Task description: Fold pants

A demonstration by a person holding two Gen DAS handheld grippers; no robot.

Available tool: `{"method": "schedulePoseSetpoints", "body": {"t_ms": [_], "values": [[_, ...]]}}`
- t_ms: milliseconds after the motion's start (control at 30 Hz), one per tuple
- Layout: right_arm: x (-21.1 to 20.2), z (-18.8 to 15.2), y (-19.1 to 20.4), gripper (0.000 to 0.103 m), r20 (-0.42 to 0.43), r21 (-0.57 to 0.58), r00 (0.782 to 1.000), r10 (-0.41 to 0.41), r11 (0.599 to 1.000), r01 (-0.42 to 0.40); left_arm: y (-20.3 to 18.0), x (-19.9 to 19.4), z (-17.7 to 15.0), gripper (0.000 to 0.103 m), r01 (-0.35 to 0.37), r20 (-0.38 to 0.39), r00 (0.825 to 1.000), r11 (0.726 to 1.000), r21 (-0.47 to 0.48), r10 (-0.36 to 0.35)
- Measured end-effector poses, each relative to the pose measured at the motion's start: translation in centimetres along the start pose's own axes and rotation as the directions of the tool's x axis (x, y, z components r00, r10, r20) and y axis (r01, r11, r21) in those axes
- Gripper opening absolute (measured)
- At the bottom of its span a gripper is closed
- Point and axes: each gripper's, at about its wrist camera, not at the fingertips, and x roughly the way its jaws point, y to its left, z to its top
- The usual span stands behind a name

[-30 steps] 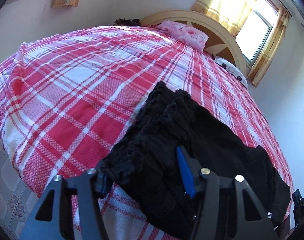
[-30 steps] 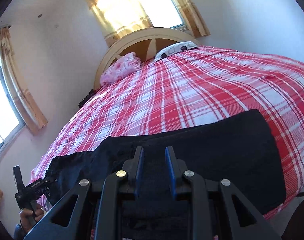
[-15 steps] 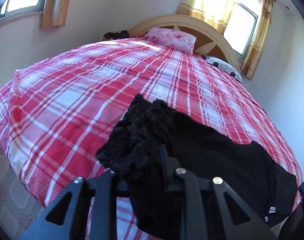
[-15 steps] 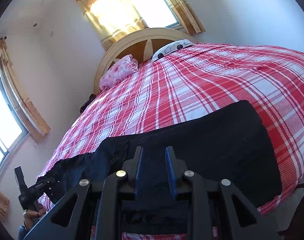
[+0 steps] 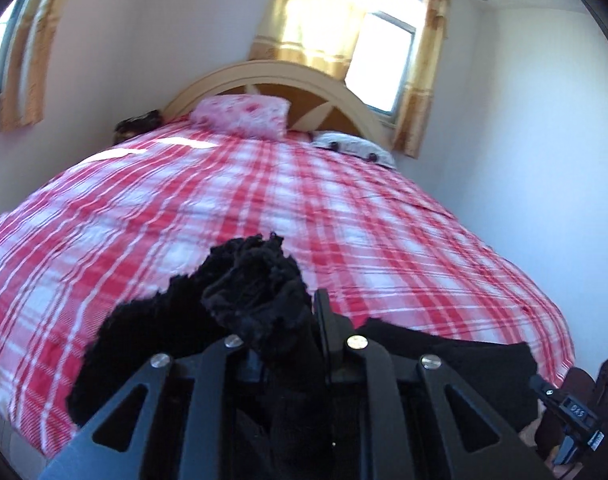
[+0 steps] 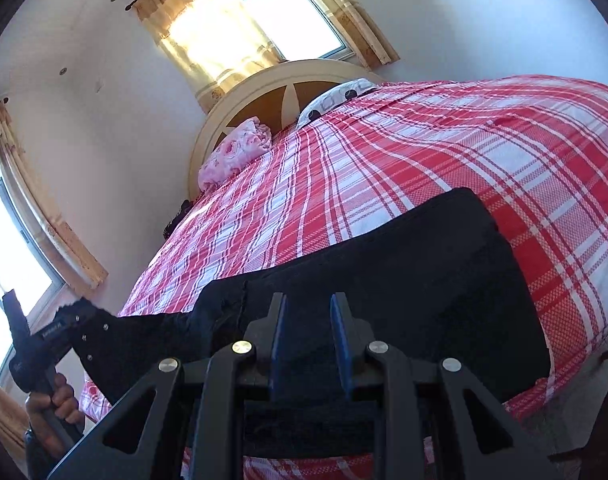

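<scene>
**Q:** Where do the pants lie, and what holds them?

**A:** The black pants [image 6: 403, 276] stretch along the near edge of the plaid bedspread [image 6: 443, 160]. The left gripper [image 5: 282, 320] has its jaws closed tight on a bunched, ruffled end of the cloth, raised off the cover. The right gripper [image 6: 307, 336] has its blue-padded jaws narrowly parted over the flat cloth; whether the pads pinch it cannot be told.

**Q:** What surrounds the work, and what blocks the view?

**A:** At the far end stand an arched headboard [image 5: 272, 76], a pink pillow [image 5: 242, 114] and a spotted pillow [image 5: 355, 146] to its right (curtained windows behind). In the right wrist view a hand [image 6: 50, 408] grips the left tool's handle at far left. The gathered cloth hides the left gripper's fingertips.
</scene>
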Motion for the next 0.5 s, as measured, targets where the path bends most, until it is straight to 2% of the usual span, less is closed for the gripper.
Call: {"method": "schedulePoseSetpoints", "body": {"t_ms": [133, 233, 300, 367, 467, 500], "values": [[-0.2, -0.1, -0.3, 0.024, -0.002, -0.001, 1.000, 0.009, 1.000, -0.009, -4.9, 0.4, -0.4, 0.018, 0.097, -0.006, 0.995, 0.991, 0.096, -0.097], [-0.1, 0.0, -0.9, 0.024, -0.006, 0.010, 1.000, 0.012, 1.000, -0.012, -8.8, 0.5, -1.4, 0.018, 0.166, -0.013, 0.986, 0.970, 0.180, -0.166], [-0.1, -0.1, -1.3, 0.024, -0.010, 0.021, 1.000, 0.008, 1.000, -0.008, -11.5, 0.9, -2.5, 0.017, 0.250, -0.052, 0.968, 0.946, 0.207, -0.245], [0.0, -0.1, -1.8, 0.024, -0.016, 0.036, 1.000, 0.003, 0.999, -0.003, -13.4, 1.2, -3.8, 0.017, 0.283, -0.073, 0.959, 0.924, 0.256, -0.273], [0.2, -0.3, -2.2, 0.024, -0.033, 0.053, 0.999, 0.023, 0.998, -0.021, -16.2, 2.0, -7.2, 0.017, 0.287, -0.117, 0.958, 0.884, 0.369, -0.263], [0.2, -0.5, -2.3, 0.024, -0.038, 0.050, 0.999, 0.024, 0.998, -0.022, -16.4, 2.5, -7.8, 0.016, 0.294, -0.139, 0.955, 0.878, 0.377, -0.260]]}}
